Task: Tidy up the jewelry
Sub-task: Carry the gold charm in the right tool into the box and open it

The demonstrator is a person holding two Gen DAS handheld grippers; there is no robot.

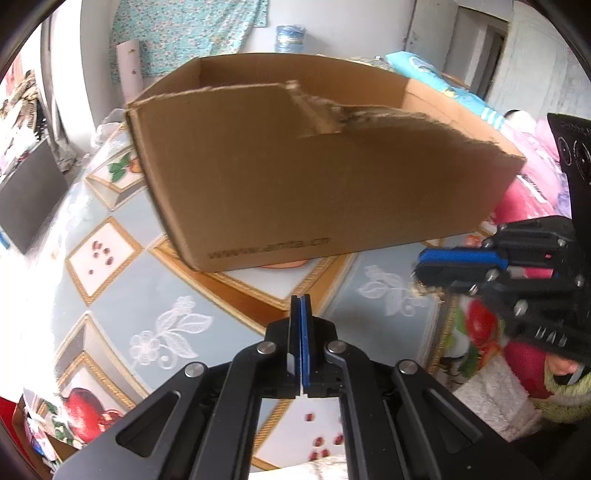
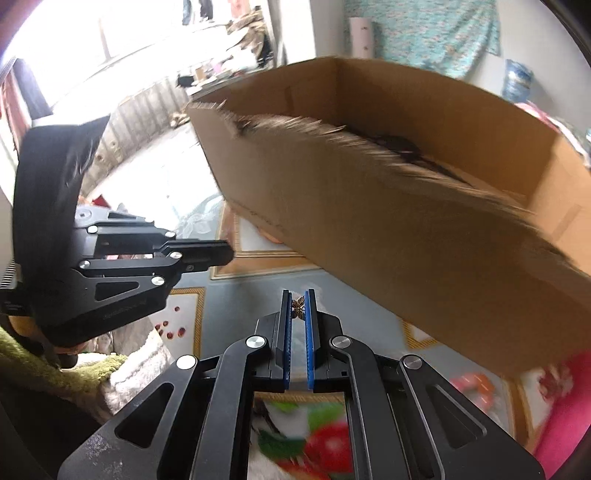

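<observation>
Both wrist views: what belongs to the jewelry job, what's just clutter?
Job:
- small gold butterfly-shaped jewelry piece, pinched in right gripper
- open brown cardboard box
- left gripper, jaws shut, empty

Clutter:
- fruit-print tablecloth
- pale cylinder roll
- turquoise floral cloth

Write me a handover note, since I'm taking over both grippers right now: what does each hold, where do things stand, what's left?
Left gripper: shut, nothing seen between its pads, hovering over the tablecloth in front of the box.
Right gripper: shut on a small gold butterfly piece, pinched at the fingertips, in front of the box's torn near wall.
Box: open-topped cardboard, on the table; something dark lies inside, too blurred to identify.
Done: butterfly piece picked up.
Left: probably carry it over the wall and release it inside. No other jewelry shows on the table in these views.
</observation>
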